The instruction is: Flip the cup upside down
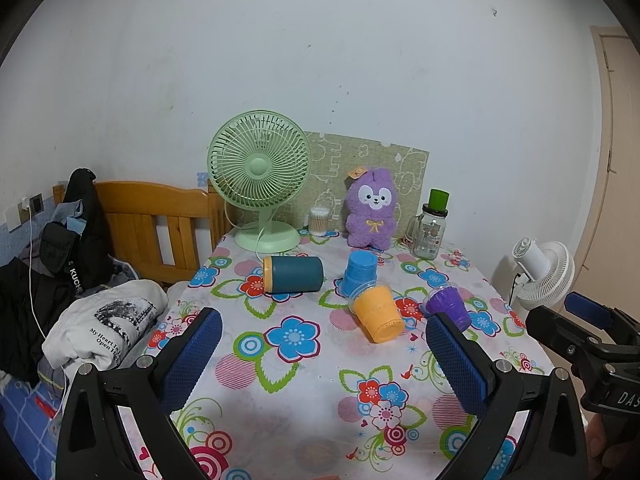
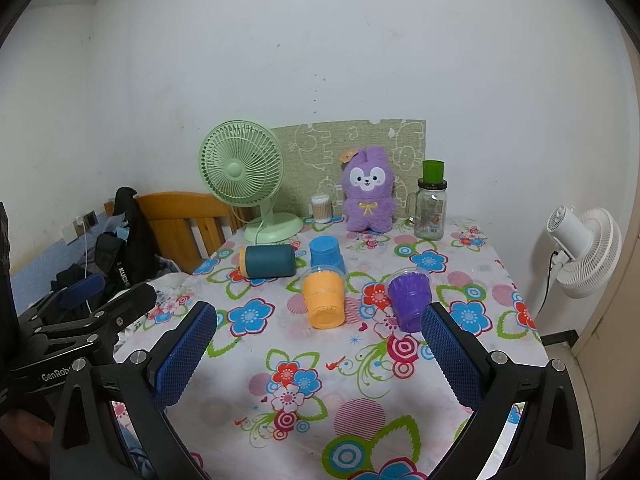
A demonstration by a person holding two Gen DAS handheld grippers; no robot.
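Several cups lie on their sides on the flowered tablecloth [image 1: 304,392]: a dark teal cup with a yellow rim [image 1: 293,274] [image 2: 269,261], a blue cup [image 1: 359,273] [image 2: 326,255], an orange cup [image 1: 378,313] [image 2: 325,299] and a purple cup [image 1: 448,306] [image 2: 411,300]. My left gripper [image 1: 322,356] is open and empty, held above the table's near part, short of the cups. My right gripper [image 2: 318,350] is open and empty, likewise short of them; its right finger [image 2: 452,356] sits just in front of the purple cup.
A green desk fan [image 1: 260,180], a cotton swab jar [image 1: 319,221], a purple plush toy [image 1: 372,214] and a glass jar with a green lid [image 1: 430,228] stand at the back. A bed with clothes [image 1: 100,320] is left. A white fan [image 2: 584,248] stands right.
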